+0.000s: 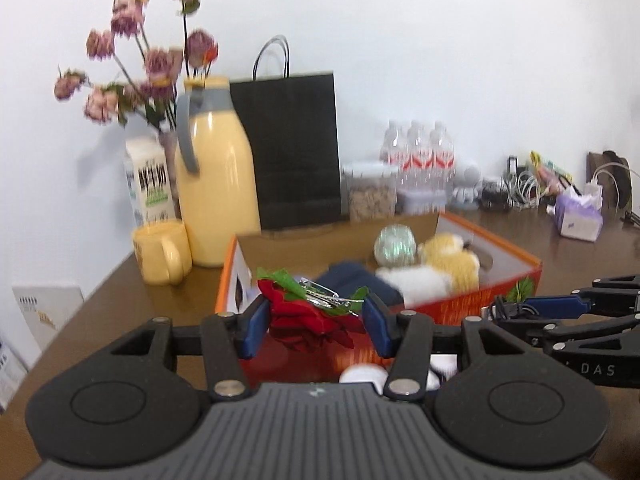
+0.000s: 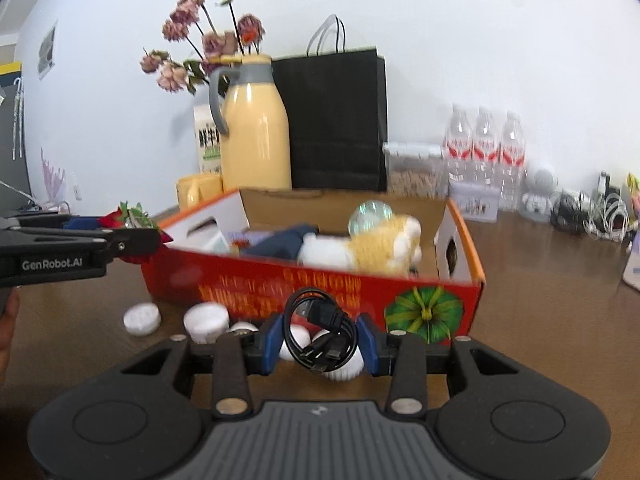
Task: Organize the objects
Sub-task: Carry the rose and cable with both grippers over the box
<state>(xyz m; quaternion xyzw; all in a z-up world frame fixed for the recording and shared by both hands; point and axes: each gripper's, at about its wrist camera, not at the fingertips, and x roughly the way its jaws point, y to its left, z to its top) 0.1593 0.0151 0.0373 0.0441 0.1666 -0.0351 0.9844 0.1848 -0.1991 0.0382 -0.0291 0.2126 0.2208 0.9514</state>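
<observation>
My left gripper (image 1: 316,322) is shut on a red artificial rose (image 1: 310,318) with green leaves, held just in front of the left corner of the red and orange cardboard box (image 1: 460,304). My right gripper (image 2: 320,340) is shut on a coiled black cable (image 2: 322,334), held in front of the box's long red side (image 2: 312,292). In the box lie a yellow-and-white plush toy (image 2: 372,244), a dark blue cloth (image 2: 280,242) and a glass ball (image 2: 370,214). The left gripper with the rose (image 2: 120,216) shows at the left of the right wrist view.
White round lids (image 2: 142,318) lie on the brown table (image 2: 560,300) in front of the box. Behind it stand a yellow jug (image 2: 256,128), yellow mug (image 1: 162,250), milk carton, dried flowers, black paper bag (image 2: 336,120), food container, water bottles (image 2: 484,148), cables and a tissue pack (image 1: 578,218).
</observation>
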